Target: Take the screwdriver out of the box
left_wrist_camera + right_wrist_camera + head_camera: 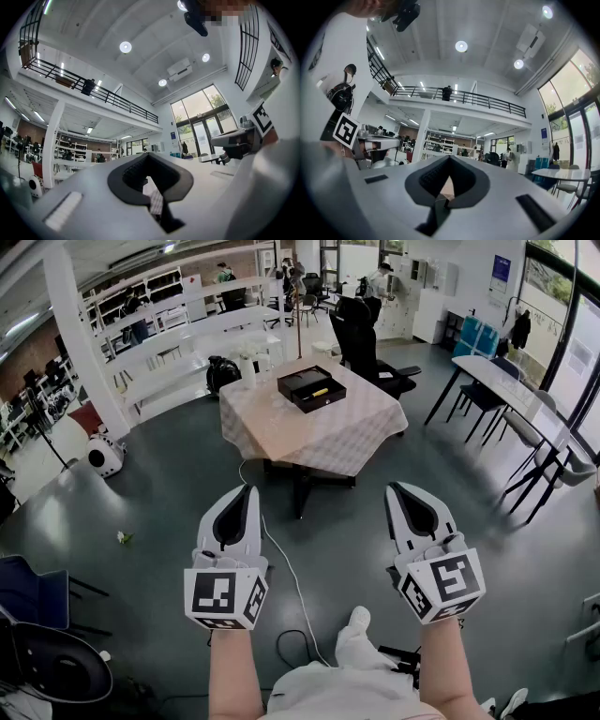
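Observation:
In the head view an open black box [311, 387] rests on a table with a checked cloth [309, 437] across the room, and the yellow-handled screwdriver [320, 391] lies inside it. Both grippers hang side by side over the floor, well short of the table. My left gripper [246, 493] is shut with nothing in it; its own view shows its jaws [148, 157] pressed together. My right gripper [397, 489] is also shut and empty, jaws meeting [449, 159] in its view. Each gripper appears at the edge of the other's view.
A black office chair [361, 338] stands behind the table. A second table with chairs [511, 395] is at the right. White shelving [178, 348] runs along the left. A cable [286, 568] trails over the floor toward me, and a dark chair [37, 601] stands at the lower left.

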`<state>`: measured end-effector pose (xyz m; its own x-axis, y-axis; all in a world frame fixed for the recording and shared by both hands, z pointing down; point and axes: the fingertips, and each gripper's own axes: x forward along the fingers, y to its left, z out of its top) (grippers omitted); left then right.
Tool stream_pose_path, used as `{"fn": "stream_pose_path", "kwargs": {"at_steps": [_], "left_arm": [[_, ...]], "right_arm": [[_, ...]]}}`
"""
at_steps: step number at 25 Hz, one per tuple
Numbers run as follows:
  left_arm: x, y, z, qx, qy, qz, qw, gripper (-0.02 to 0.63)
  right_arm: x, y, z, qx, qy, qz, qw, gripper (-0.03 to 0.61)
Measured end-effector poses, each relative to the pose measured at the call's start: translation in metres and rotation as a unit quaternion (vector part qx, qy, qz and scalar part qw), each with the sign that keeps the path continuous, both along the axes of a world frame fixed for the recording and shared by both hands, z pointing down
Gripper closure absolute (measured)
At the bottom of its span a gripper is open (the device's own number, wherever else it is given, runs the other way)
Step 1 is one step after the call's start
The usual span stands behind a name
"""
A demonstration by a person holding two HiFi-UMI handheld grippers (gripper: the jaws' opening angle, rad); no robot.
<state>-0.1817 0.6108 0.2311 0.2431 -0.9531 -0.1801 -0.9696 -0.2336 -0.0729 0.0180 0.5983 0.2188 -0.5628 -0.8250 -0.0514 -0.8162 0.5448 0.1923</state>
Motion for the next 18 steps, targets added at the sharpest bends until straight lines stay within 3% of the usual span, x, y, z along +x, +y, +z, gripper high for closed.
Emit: {"fn": "stream_pose_path", "kwargs": {"at_steps": [10,18], "left_arm": [[-0.013,-0.032,-0.003,0.0,0.0,0.009,1.0,0.604],[-0.004,-0.13,0.014,-0.013,-0.007,0.01,0.9998,0.604]], "right_arm": [[-0.014,-0.032,0.0,0.005,0.007,-0.002,1.0,0.574],[-0.012,-0.134,0.021,-0.006,-0.007,-0.012,1.0,0.574]]}}
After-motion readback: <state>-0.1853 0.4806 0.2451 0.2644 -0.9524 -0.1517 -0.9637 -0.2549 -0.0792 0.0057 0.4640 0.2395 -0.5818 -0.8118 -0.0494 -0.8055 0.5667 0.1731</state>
